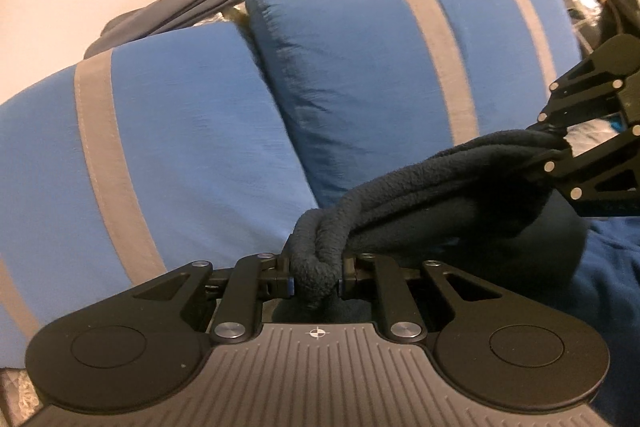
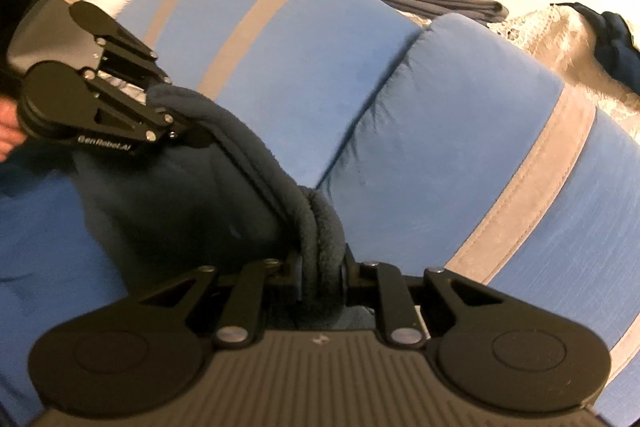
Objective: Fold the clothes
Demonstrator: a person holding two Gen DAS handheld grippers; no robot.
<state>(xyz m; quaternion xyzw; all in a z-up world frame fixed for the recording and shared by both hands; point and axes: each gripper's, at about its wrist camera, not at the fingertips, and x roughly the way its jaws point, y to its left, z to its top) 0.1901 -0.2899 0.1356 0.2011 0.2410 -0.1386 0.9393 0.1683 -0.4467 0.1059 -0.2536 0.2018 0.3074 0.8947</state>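
Currently mid-fold: left gripper point(image 1: 316, 277) and right gripper point(image 2: 322, 277) each clamp one end of the dark fleece garment point(image 1: 440, 179), doubled and held aloft at frame centre before blue striped cushions point(image 1: 180, 147). Laying down remains, likely.

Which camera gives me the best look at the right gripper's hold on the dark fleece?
The right wrist view: the right gripper is shut on bunched folds of the dark fleece, close and centred. The left wrist view shows that gripper only at the frame's right edge, side on.
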